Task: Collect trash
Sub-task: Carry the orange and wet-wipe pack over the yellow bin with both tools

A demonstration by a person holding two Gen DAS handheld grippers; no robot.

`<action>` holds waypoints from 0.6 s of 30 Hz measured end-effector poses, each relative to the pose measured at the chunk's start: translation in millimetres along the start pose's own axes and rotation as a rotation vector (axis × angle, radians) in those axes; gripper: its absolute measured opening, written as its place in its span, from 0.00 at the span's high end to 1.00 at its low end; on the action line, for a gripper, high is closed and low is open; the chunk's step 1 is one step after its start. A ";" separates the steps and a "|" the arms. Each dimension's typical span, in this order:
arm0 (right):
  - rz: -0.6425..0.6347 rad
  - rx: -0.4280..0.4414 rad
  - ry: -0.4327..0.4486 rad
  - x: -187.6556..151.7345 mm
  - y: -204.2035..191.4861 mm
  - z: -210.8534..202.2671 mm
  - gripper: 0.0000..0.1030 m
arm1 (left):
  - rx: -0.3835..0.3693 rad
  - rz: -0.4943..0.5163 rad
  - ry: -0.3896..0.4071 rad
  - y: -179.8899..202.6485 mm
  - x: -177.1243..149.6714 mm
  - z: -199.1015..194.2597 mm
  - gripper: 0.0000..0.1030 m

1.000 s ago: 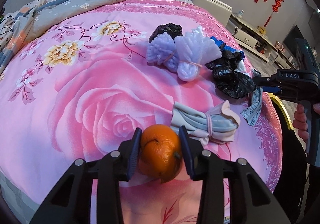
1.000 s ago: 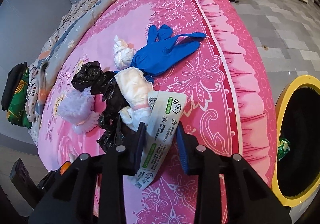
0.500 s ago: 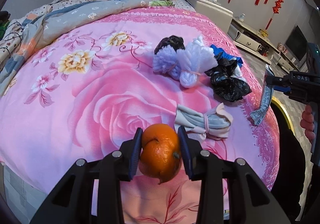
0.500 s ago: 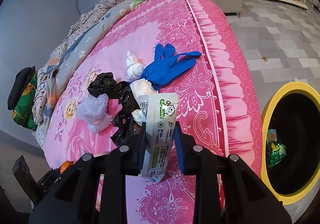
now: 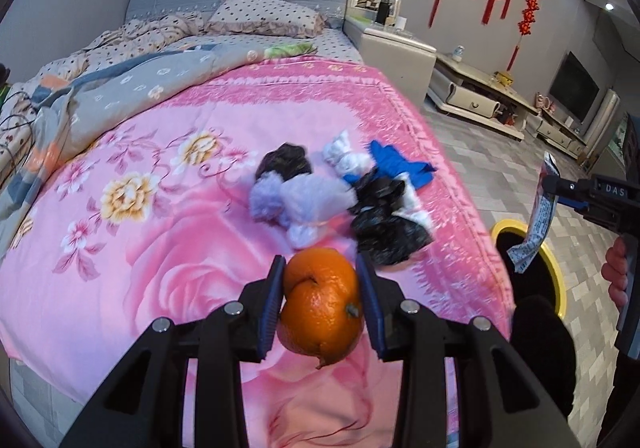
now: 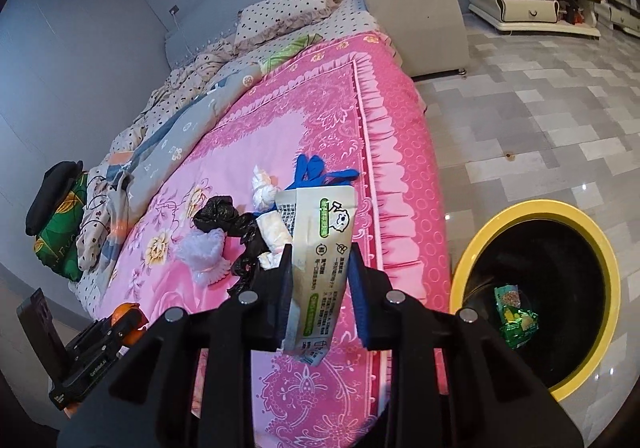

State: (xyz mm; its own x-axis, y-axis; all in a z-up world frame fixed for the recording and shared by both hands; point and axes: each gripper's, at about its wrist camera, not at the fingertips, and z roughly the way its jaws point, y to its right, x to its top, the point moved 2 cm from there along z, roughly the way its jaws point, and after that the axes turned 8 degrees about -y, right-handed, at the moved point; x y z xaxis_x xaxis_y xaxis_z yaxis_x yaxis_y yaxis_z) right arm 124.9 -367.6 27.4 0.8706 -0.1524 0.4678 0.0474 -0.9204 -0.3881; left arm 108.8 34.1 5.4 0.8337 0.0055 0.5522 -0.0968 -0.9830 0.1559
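Note:
My left gripper point(image 5: 320, 296) is shut on an orange peel point(image 5: 320, 304), held above the near edge of the pink bed point(image 5: 160, 208). My right gripper point(image 6: 320, 288) is shut on a white printed wrapper point(image 6: 320, 248), lifted off the bed near its right edge. In the left wrist view that wrapper point(image 5: 536, 220) hangs over the yellow-rimmed bin point(image 5: 556, 280). The bin point(image 6: 472, 248) stands on the floor beside the bed, with a green packet point(image 6: 514, 318) inside. A pile stays on the bed: black bags point(image 5: 384, 220), white tied bags point(image 5: 296, 200), a blue glove point(image 5: 400, 168).
A folded grey quilt point(image 5: 120, 88) and pillow point(image 5: 264, 14) lie at the head of the bed. A bedside cabinet point(image 6: 412, 0) and a low TV stand point(image 6: 528, 4) line the far wall. Tiled floor point(image 6: 540, 120) lies right of the bed. A person's hand point(image 5: 618, 272) grips the right tool.
Both grippers have risen with their loads. The wrapper has come off the bed and moved right toward the bin. The trash pile now looks farther away and lower in both views.

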 end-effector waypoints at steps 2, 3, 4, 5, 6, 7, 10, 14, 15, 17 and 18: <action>0.012 -0.008 0.013 1.5 11.3 -12.6 0.75 | -0.020 0.023 0.005 18.7 10.8 1.2 0.67; 0.020 -0.014 0.022 1.7 17.8 -19.0 0.75 | -0.026 0.035 0.007 27.1 14.6 2.2 0.67; 0.026 -0.026 0.030 2.4 25.2 -26.1 0.75 | -0.033 0.048 0.009 36.4 18.9 3.7 0.67; 0.031 -0.036 0.035 2.1 31.0 -31.3 0.75 | -0.043 0.061 0.008 47.3 23.8 5.7 0.67; 0.040 -0.044 0.042 2.2 38.2 -37.5 0.75 | -0.058 0.071 0.003 57.7 28.2 8.2 0.67; 0.049 -0.050 0.048 2.4 45.1 -43.1 0.75 | -0.075 0.081 -0.004 67.6 32.1 11.0 0.67; 0.079 -0.073 0.071 2.1 69.3 -60.6 0.75 | -0.112 0.122 -0.024 101.8 41.2 20.9 0.67; 0.122 -0.103 0.096 0.6 104.3 -81.4 0.75 | -0.148 0.180 -0.045 150.6 48.7 36.7 0.67; 0.132 -0.111 0.102 0.0 112.9 -85.9 0.75 | -0.156 0.193 -0.049 161.4 50.0 39.9 0.67; 0.156 -0.125 0.112 -1.6 130.6 -93.8 0.75 | -0.172 0.221 -0.056 182.9 52.3 46.7 0.67; 0.166 -0.131 0.115 -2.3 137.3 -96.5 0.75 | -0.181 0.234 -0.061 193.6 53.1 50.2 0.67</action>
State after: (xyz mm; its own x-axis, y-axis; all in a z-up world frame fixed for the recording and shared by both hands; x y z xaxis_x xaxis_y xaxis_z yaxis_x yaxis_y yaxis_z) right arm 82.1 -528.4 49.7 0.7992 -0.3387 0.4966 -0.1621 -0.9170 -0.3644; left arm 161.6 -165.2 23.8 0.8078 -0.2340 0.5410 -0.3812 -0.9075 0.1765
